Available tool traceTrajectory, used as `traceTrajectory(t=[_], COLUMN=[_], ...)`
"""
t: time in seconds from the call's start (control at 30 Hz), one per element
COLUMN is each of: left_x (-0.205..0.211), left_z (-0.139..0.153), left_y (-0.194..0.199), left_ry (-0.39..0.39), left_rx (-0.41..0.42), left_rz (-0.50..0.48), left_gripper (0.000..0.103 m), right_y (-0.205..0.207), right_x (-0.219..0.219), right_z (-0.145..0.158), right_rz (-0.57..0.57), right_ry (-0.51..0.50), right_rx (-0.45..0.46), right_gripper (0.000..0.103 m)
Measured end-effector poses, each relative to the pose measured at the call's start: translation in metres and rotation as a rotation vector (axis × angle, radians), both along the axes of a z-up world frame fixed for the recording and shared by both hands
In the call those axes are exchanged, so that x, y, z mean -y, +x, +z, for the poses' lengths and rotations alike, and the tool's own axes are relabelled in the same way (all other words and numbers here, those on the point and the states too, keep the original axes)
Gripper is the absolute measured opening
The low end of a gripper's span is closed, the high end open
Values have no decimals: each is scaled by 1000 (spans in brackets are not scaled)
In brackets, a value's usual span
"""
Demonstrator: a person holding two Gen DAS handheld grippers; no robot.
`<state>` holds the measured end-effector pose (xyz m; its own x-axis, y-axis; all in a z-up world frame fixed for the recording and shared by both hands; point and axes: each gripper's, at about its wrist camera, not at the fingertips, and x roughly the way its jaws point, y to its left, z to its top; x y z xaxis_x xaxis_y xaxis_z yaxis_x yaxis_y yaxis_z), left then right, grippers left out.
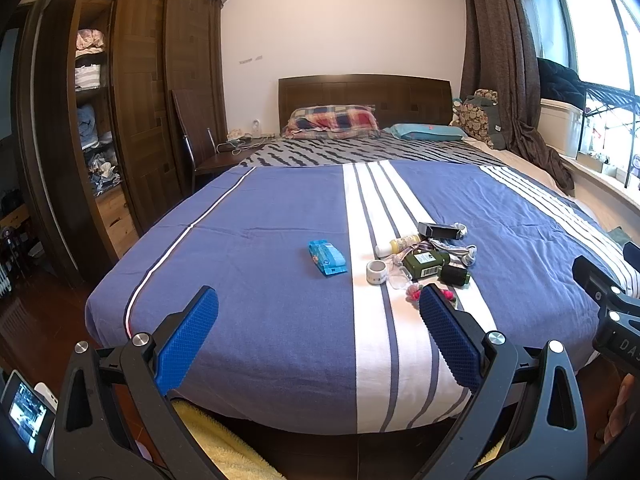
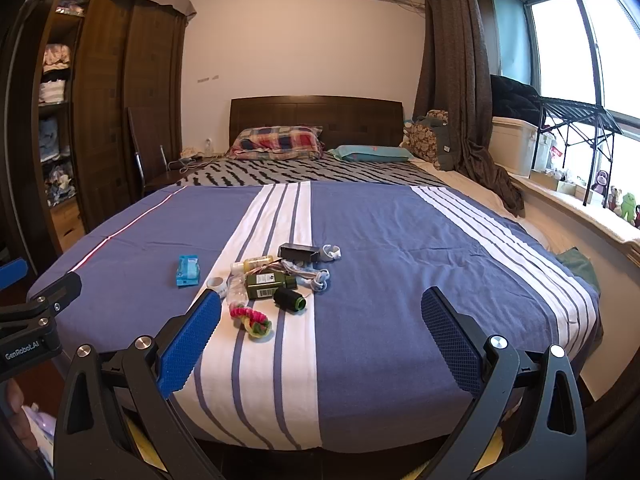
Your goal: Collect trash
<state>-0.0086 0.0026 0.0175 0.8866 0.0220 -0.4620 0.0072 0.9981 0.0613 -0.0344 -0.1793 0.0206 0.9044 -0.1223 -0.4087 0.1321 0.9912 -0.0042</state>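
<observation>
A pile of small items lies on the blue-and-white striped bedspread (image 1: pixel 260 272): a blue tissue pack (image 1: pixel 326 258) (image 2: pixel 188 271), a white tape roll (image 1: pixel 376 271) (image 2: pixel 217 283), a green bottle (image 1: pixel 425 263) (image 2: pixel 266 284), a yellow bottle (image 1: pixel 400 245) (image 2: pixel 256 264), a black box (image 1: pixel 438 231) (image 2: pixel 299 254), a dark spool (image 2: pixel 290 300), and a pink-and-yellow fuzzy tie (image 2: pixel 252 320). My left gripper (image 1: pixel 318 304) is open and empty above the bed's near edge. My right gripper (image 2: pixel 322 304) is open and empty, apart from the pile.
A wooden wardrobe (image 1: pixel 132 112) and a chair (image 1: pixel 192 148) stand left of the bed. Pillows (image 1: pixel 332 120) lie by the headboard. A curtain (image 2: pixel 460 80) and a cluttered window sill (image 2: pixel 580 188) are on the right. A yellow towel (image 1: pixel 224 452) shows below the bed edge.
</observation>
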Motion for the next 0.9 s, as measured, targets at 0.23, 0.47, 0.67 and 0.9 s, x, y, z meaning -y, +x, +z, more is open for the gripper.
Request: traceTrajectory(t=[0.23,0.47,0.67,0.9], left_x=[2,3,5,10], left_z=[-3,-19,-39,-64], left_y=[2,13,34,64], left_ry=[0,-1,1,19], left_rx=[-8,-44,-102,-143], left_rz=[-1,-11,-6,-37], left_gripper=[95,95,95,95], right_y=[1,11,38,78], right_x=[3,9,18,31], right_z=[-2,-16,-46,-80], right_rz=[-9,-17,-11,8], right_ry=[3,13,37,68], right_rx=[-3,-36,-112,-190], right_gripper=[100,100,100,100])
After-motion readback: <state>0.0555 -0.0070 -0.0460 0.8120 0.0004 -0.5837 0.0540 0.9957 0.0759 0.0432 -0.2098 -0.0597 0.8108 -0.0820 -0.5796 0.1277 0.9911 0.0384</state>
